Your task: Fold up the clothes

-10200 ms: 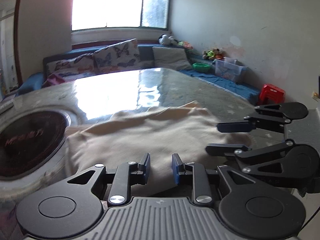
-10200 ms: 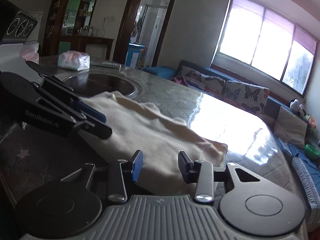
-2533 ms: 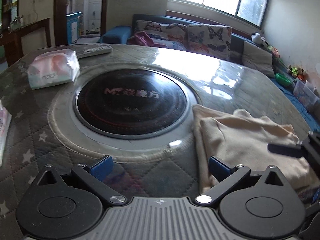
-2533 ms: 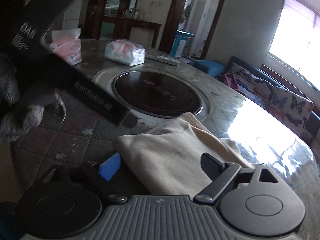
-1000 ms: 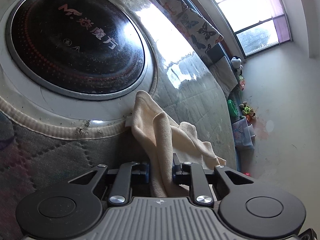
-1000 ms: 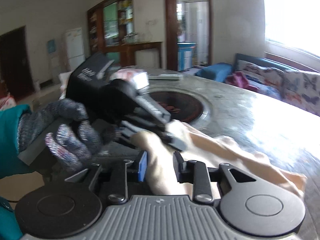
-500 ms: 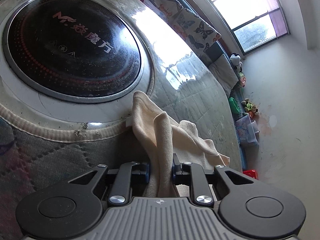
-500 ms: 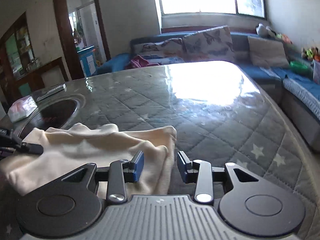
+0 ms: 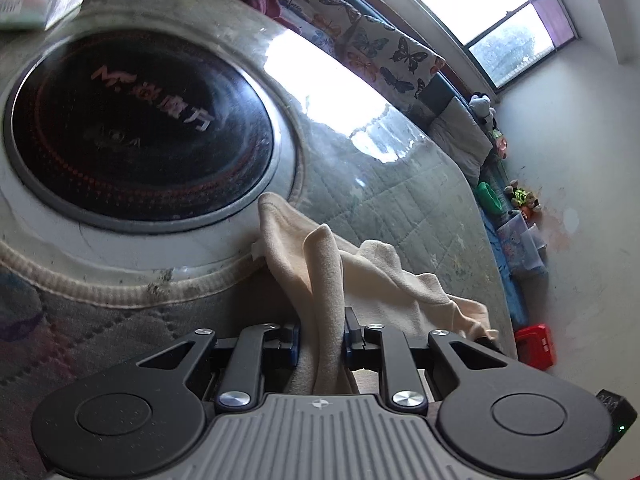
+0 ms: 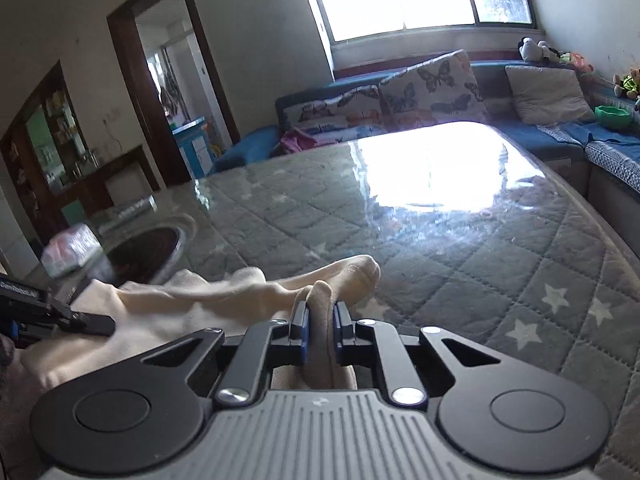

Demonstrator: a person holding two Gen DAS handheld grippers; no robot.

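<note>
From the left wrist, the left gripper [image 9: 322,338] is clamped on a raised fold of the cream garment [image 9: 372,276], which trails away to the right over the quilted table cover [image 9: 404,208]. Its far corner lies at the rim of the round black cooktop [image 9: 140,128].

From the right wrist, the right gripper [image 10: 320,330] is closing on another bunched edge of the garment [image 10: 224,292] — cloth sits pinched between its blue pads. The left gripper [image 10: 64,316] shows at the left edge, on the same cloth.
</note>
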